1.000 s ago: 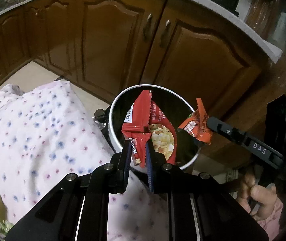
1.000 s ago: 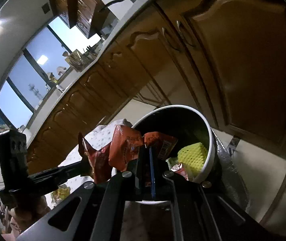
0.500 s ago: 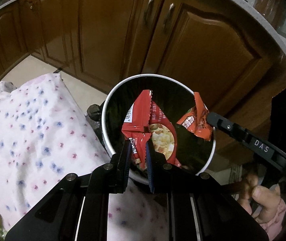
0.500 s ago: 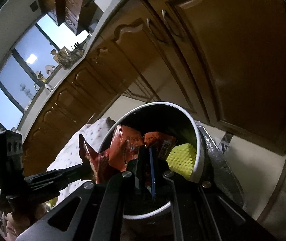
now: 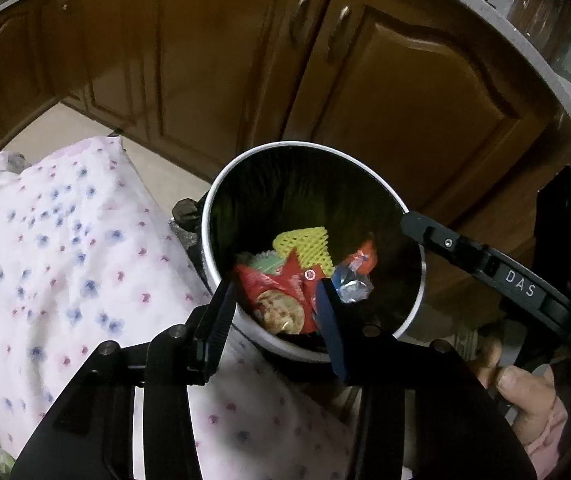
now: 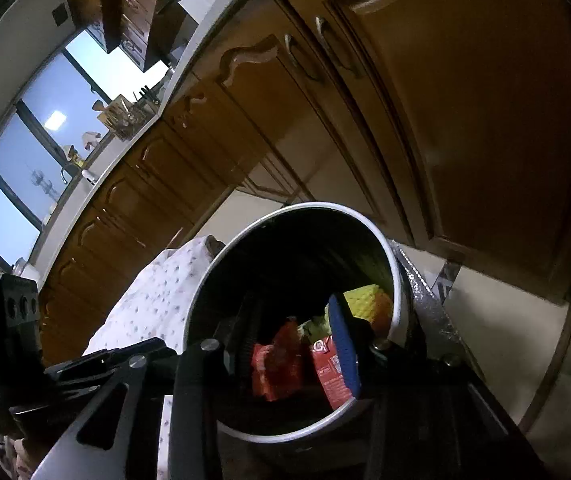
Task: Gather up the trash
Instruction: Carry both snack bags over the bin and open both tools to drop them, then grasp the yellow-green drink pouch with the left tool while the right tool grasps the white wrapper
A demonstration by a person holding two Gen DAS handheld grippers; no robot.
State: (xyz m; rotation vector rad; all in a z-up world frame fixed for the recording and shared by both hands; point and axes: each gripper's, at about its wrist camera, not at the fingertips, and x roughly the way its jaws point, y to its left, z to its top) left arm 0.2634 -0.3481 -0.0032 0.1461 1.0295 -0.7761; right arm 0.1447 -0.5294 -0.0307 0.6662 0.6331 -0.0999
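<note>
One bin [image 5: 415,236] stands on the floor beside the flowered cloth [image 5: 65,240], below two cabinet doors [image 5: 401,92]. Inside lie two red wrappers [image 5: 281,280], one yellow foam net [image 5: 309,246] and one crumpled foil piece [image 5: 351,280]. The left gripper [image 5: 275,312] hangs over the rim, jaws spread, holding nothing. The right gripper [image 6: 295,336] is likewise spread and empty above the bin.

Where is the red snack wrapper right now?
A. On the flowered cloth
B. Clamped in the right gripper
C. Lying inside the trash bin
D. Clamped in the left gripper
C: the red snack wrapper lies in the trash bin beneath the open left gripper.
</note>
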